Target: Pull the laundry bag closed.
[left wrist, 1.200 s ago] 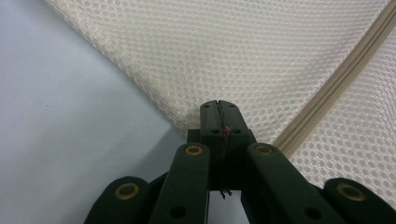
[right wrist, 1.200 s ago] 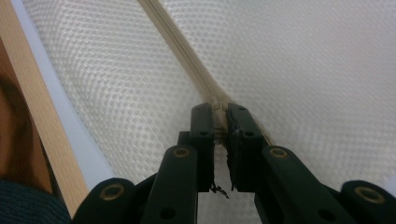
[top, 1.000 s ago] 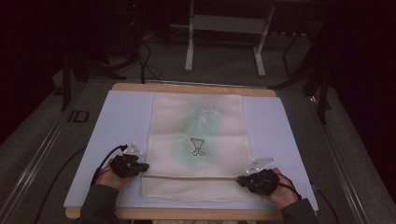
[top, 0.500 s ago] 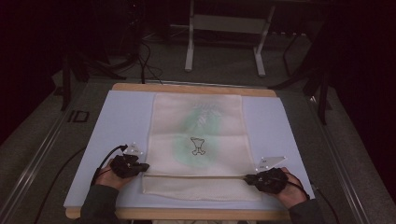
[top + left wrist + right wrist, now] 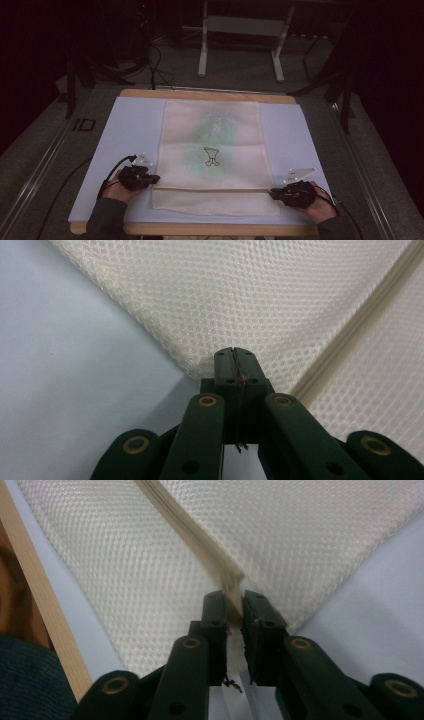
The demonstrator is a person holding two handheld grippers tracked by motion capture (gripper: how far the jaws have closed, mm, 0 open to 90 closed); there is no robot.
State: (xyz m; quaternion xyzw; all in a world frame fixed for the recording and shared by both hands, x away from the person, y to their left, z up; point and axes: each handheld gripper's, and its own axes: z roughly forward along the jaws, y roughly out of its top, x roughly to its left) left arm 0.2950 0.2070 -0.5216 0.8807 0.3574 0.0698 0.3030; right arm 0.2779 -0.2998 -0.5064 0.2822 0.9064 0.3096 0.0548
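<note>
**Easing off the right-hand corner**

Sliding outward since a second ago, the right gripper (image 5: 274,192) has just been opening its jaws, the mesh bag's (image 5: 214,150) hem band still between them. Left gripper (image 5: 156,178) hasn't budged, clamped on the bag's left edge. Bag lies flat on the blue mat (image 5: 125,135). "ID" (image 5: 83,124) marks the table's left side.

Looks like a lab recording rig: dark room, wooden-edged table (image 5: 207,95) with pale blue mat (image 5: 125,135), metal stand legs (image 5: 202,55) behind, cables (image 5: 155,65) across grey floor (image 5: 235,75).
</note>
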